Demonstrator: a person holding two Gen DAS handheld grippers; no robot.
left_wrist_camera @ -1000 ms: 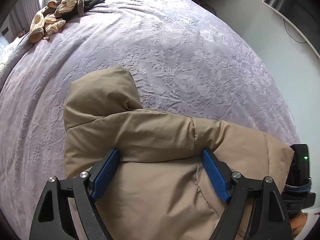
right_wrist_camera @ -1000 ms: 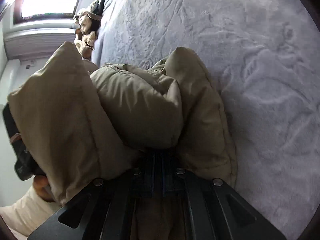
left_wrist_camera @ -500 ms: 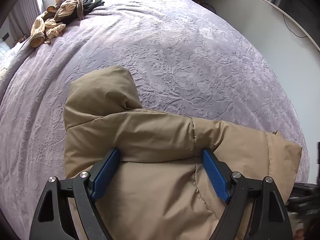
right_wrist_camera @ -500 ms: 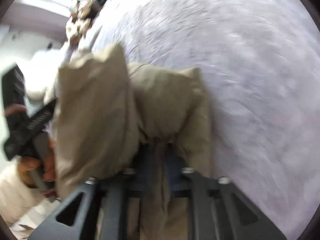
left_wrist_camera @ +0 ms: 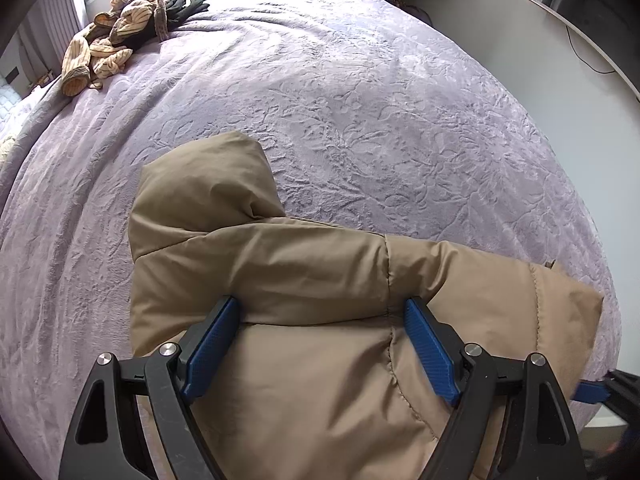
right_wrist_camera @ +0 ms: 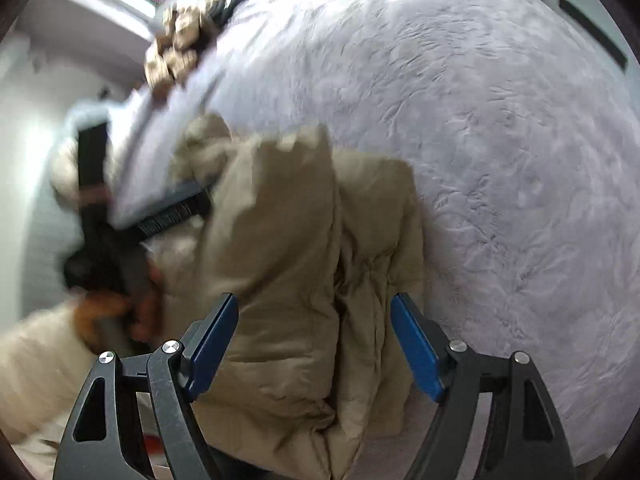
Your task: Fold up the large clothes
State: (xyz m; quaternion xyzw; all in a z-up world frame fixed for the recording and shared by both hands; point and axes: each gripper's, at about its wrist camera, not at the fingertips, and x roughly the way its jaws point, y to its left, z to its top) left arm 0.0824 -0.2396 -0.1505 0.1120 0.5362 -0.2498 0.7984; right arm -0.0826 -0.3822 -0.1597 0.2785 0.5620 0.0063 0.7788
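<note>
A tan puffer jacket (left_wrist_camera: 312,272) lies folded on the lilac bedspread (left_wrist_camera: 360,100), its hood (left_wrist_camera: 208,184) pointing up the bed. My left gripper (left_wrist_camera: 320,344) hangs over the folded bulk, jaws wide; the fabric lies between the blue pads (left_wrist_camera: 212,344) without being pinched. In the right wrist view the jacket (right_wrist_camera: 288,240) is a thick folded bundle. My right gripper (right_wrist_camera: 316,344) sits above its near edge with its jaws opening; cloth lies below and between the pads, and neither presses on it. The left tool (right_wrist_camera: 168,216) and the hand holding it (right_wrist_camera: 120,312) show blurred at left.
A heap of striped beige and dark clothes (left_wrist_camera: 120,28) lies at the far left corner of the bed. The bedspread (right_wrist_camera: 480,160) stretches wide beyond and right of the jacket. A dark screen (left_wrist_camera: 580,8) hangs on the right wall.
My right gripper went from shut on the jacket's fold to wide open, let the cloth go, and rose away. The left gripper kept its place and width.
</note>
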